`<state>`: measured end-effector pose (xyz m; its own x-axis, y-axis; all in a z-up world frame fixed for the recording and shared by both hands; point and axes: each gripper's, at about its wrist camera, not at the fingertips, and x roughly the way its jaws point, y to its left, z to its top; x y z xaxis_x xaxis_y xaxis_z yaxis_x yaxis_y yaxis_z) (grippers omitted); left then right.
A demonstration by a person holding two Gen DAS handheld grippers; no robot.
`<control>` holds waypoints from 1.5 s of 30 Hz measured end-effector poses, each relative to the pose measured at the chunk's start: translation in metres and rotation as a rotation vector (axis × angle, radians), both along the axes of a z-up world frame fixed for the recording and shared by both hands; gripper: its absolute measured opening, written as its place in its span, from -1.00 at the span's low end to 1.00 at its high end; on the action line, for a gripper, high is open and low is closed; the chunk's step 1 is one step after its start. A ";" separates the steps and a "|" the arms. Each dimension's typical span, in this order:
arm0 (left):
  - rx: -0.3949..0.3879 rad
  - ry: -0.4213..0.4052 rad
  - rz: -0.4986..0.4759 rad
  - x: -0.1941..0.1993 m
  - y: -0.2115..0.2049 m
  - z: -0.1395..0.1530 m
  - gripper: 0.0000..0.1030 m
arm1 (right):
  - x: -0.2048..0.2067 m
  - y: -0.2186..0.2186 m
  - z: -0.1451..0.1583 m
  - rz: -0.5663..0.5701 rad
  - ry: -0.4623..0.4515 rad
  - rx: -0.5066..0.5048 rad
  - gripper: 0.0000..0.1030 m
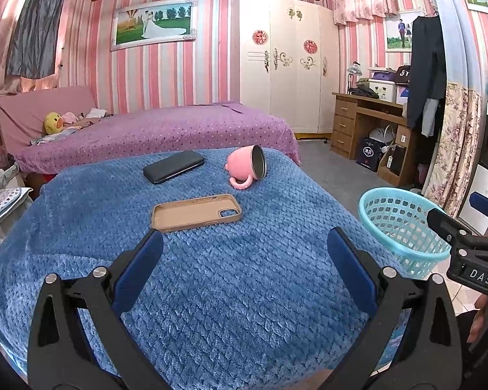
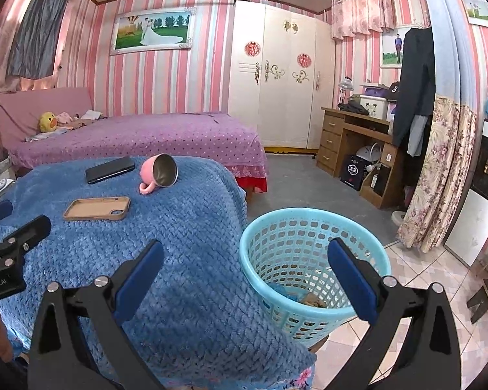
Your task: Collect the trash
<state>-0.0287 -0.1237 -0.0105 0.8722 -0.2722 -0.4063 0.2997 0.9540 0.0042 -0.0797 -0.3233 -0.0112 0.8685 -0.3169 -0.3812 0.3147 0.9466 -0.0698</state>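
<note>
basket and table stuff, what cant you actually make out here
- Basket contents: right wrist view shows only scraps at the bottom, its wall and the right gripper hiding the rest.
- Pink mug interior: too dark, both views.
- Black phone: which face is up, unclear.

Left two-finger gripper (image 1: 245, 250): matte black triangular linkage arms with triangular cut-outs, joined by round silver screws, each carrying a long flat blue finger pad (image 1: 139, 271). Right two-finger gripper (image 2: 245, 261): same black frame, silver screws and blue pads (image 2: 351, 279). White lettering reading "DAS" marks the right gripper's black body in the left wrist view.
</note>
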 end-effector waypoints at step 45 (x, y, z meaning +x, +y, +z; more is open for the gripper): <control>-0.002 -0.008 0.008 0.003 0.002 0.000 0.89 | -0.001 -0.004 0.007 -0.003 -0.010 -0.004 0.91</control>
